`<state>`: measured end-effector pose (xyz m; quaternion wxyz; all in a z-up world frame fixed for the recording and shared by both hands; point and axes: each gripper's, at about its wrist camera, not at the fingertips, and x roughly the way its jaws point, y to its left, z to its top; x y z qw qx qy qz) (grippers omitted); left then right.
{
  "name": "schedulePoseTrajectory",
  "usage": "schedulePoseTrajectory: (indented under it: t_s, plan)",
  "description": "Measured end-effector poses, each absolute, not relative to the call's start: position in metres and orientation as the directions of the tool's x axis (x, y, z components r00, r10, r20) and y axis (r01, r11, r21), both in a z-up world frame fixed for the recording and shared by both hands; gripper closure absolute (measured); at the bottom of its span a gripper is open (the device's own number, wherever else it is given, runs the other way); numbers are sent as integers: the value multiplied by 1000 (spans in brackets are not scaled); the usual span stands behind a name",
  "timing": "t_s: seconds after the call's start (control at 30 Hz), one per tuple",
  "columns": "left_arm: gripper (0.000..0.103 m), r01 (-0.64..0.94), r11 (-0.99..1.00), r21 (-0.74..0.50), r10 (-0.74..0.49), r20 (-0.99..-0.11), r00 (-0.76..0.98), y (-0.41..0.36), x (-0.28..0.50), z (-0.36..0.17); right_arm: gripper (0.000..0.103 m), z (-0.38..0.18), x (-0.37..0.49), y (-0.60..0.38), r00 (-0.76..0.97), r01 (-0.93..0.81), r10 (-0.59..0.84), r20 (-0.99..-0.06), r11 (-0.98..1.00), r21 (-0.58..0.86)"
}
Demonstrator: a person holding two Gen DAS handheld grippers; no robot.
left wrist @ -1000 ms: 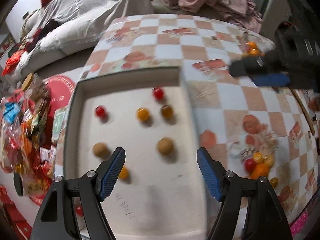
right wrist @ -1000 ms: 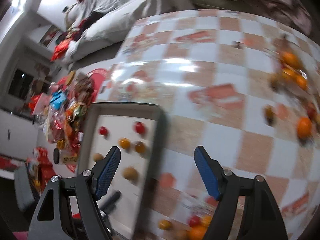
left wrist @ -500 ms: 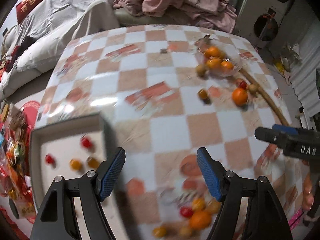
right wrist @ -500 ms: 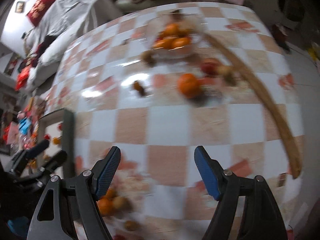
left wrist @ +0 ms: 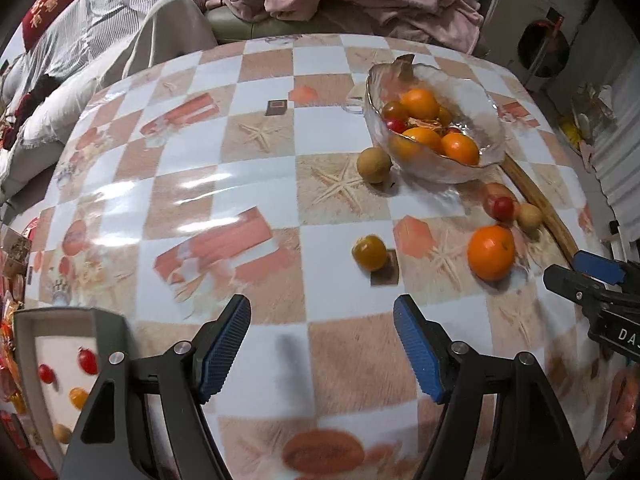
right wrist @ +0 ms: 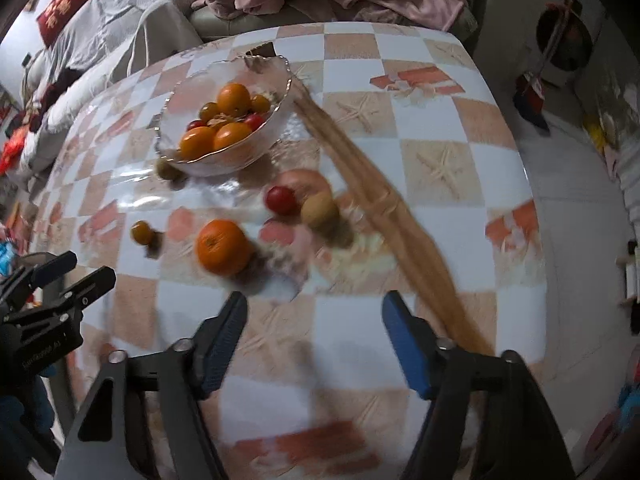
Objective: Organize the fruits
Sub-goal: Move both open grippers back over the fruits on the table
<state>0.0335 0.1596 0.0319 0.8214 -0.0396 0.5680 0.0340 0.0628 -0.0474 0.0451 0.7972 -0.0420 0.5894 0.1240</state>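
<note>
Both views have swung away from the shallow tray (left wrist: 24,344) toward the fruit side of the bench (left wrist: 256,184). In the left wrist view the tray, which a second ago filled the centre, now sits at the 8 o'clock edge, and the glass bowl (left wrist: 432,128) of oranges has come in at 1 o'clock. The left gripper (left wrist: 322,350) now hangs over bare checkered cloth. In the right wrist view the tray has gone; the loose orange (right wrist: 222,246) has come close ahead of the right gripper (right wrist: 314,344), whose jaws are closing on nothing.
</note>
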Motion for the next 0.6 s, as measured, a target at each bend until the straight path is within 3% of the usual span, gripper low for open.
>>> schedulePoseTrajectory:
  t_s: [0.43, 0.53, 0.6]
  plan:
    - [29, -100, 995, -10, 25, -937, 347, 145, 69, 14, 57, 24, 93, -35, 276, -352, 165, -947, 934, 60]
    - [46, -99, 995, -3, 30, -942, 334, 145, 72, 10, 57, 21, 97, -32, 278, -351, 170, -946, 934, 65]
    - [46, -107, 994, -7, 30, -941, 338, 146, 73, 10, 59, 21, 100, -29, 283, -352, 173, -944, 934, 65]
